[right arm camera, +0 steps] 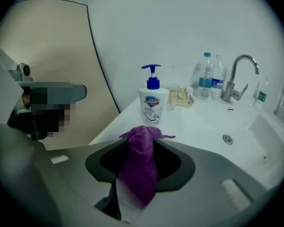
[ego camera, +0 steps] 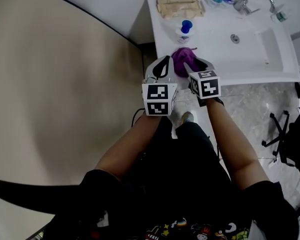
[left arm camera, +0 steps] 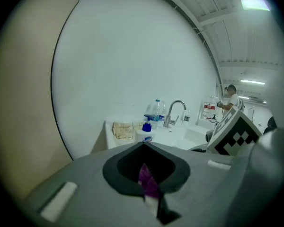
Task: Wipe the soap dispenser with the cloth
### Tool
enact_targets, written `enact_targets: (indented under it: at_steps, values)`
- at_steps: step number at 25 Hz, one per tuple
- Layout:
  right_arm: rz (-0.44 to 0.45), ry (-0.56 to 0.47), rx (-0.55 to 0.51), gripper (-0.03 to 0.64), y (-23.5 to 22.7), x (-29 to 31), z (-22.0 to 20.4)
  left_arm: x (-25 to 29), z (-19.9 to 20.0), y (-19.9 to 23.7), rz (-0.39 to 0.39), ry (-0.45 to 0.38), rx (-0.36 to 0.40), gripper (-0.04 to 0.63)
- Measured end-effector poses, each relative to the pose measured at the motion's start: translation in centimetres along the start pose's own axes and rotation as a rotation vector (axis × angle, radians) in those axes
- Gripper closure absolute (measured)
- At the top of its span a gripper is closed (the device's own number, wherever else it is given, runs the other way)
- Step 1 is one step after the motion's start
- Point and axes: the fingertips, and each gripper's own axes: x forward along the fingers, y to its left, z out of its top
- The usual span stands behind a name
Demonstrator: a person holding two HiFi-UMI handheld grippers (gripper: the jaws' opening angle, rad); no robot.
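White sink surface (ego camera: 215, 54): dispenser (right arm camera: 153, 103) upright near its end, untouched. Cloth (ego camera: 182, 61) short of it, pinched in left tool (left arm camera: 150, 193). Right tool (ego camera: 202, 64) gapes, cloth loose between jaws. Risk: one-sided hold drops cloth; hard push tips dispenser.

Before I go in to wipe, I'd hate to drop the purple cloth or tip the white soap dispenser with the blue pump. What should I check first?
1. Hold on the purple cloth: ok, the left gripper is pinched shut on a bit of it.
2. Grip of the right gripper: not ok, its jaws stand apart and the cloth only drapes between them.
3. Stance of the white soap dispenser with blue pump: ok, upright on the white counter.
4. Way to the dispenser: ok, bare counter lies ahead of the cloth.
5. Dispenser steadied: not ok, neither gripper touches it.
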Motion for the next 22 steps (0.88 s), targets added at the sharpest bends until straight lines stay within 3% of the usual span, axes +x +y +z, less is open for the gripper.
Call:
enact_targets:
  at_steps: [5,14,22]
  values:
    - [0.025,0.09,-0.017,0.422,0.8,1.9,-1.7,1.4,-1.0,0.5,-0.018,0.015,-0.015,0.595]
    - [0.038,0.183,-0.028,0.438,0.2,4.2,-2.8,1.5,-0.6,1.8,0.049,0.035,-0.025,0.595]
    - [0.028,0.186,-0.044,0.53,-0.4,4.2,-2.7,1.5,-1.3,1.5,0.066,0.05,-0.041,0.595]
